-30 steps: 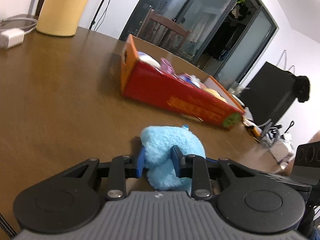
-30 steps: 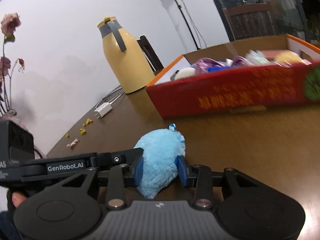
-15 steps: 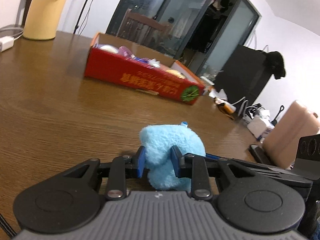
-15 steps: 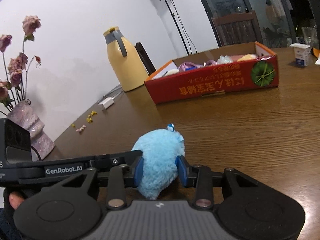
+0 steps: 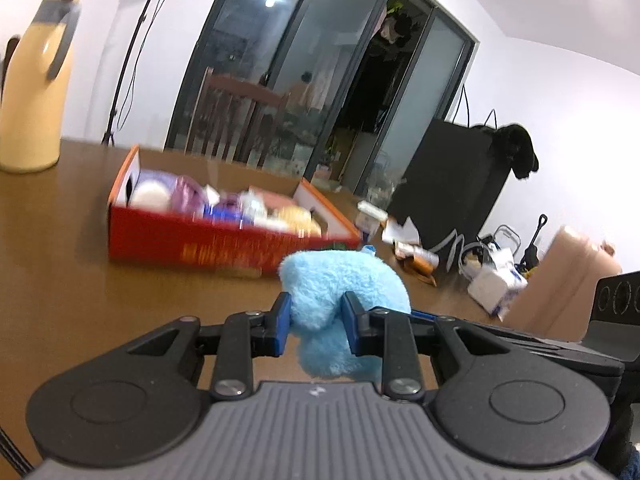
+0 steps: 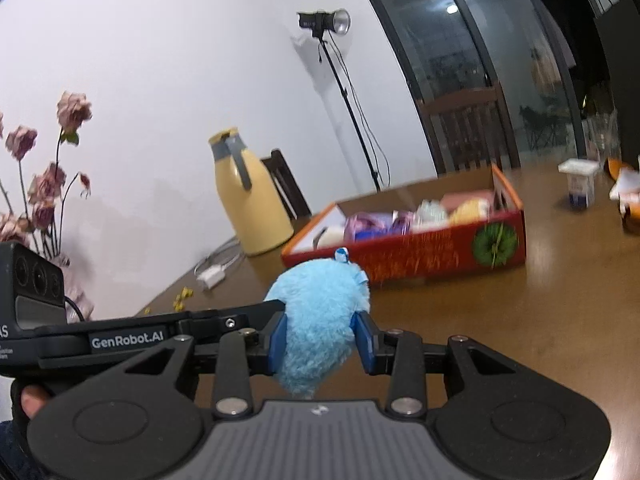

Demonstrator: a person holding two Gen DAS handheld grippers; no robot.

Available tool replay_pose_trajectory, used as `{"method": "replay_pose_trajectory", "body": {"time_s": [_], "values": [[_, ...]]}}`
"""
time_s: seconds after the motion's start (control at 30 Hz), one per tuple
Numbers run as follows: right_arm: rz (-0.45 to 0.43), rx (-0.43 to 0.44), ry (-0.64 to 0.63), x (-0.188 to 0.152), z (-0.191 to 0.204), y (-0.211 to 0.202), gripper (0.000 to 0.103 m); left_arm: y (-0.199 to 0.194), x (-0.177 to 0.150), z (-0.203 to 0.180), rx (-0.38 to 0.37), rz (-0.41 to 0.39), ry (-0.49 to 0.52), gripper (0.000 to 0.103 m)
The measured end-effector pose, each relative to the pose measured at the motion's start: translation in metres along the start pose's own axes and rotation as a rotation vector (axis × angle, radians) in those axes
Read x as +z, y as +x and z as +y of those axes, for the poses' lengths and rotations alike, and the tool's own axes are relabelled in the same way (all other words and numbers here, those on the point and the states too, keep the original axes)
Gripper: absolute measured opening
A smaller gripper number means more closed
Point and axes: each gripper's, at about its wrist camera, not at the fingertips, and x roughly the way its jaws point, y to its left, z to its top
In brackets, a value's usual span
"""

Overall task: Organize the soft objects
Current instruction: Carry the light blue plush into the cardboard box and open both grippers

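blue plush (image 5: pixel 340 292) underside hidden between both grippers' pads; box (image 5: pixel 224 240) contents blurred.

**Both grippers clamped on one blue plush toy**

The left gripper (image 5: pixel 314 318) has its blue pads pressed into the blue plush toy (image 5: pixel 340 300) from the toy's 9 and 3 o'clock sides, denting the fur. The right gripper (image 6: pixel 320 338) pinches the same toy the same way. In the right wrist view, the left gripper's body reaches in from 9 o'clock, with a fingertip (image 6: pixel 30 398) of the holding hand visible at 8 o'clock.
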Motion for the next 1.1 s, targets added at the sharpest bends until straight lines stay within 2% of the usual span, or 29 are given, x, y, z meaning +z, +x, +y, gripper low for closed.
{"method": "replay_pose_trajectory", "body": {"time_s": [0.13,0.33,0.57,0.7,0.8,0.93,1.03,1.1], "values": [[-0.039,-0.005,-0.025,0.034,-0.008,0.021,0.036,0.029,0.031,0.012,-0.007,-0.037,-0.003,0.027],[-0.053,-0.034,-0.042,0.086,-0.030,0.081,0.036,0.087,0.082,0.042,-0.004,-0.053,-0.004,0.027],[-0.032,-0.023,0.004,0.143,-0.071,0.167,0.036,0.168,0.146,0.084,0.029,-0.015,0.014,0.027],[0.013,-0.033,0.045,0.170,-0.098,0.223,0.036,0.221,0.172,0.113,0.043,0.051,0.014,0.027],[0.071,-0.046,0.104,0.183,-0.122,0.265,0.036,0.260,0.181,0.139,0.049,0.114,-0.032,0.027],[0.155,-0.084,0.136,0.184,-0.140,0.314,0.036,0.295,0.175,0.164,0.098,0.191,-0.063,0.026],[0.235,-0.098,0.177,0.176,-0.151,0.339,0.039,0.315,0.167,0.175,0.145,0.298,-0.050,0.026],[0.298,-0.130,0.217,0.171,-0.159,0.354,0.040,0.324,0.164,0.184,0.160,0.356,-0.085,0.026]]}}
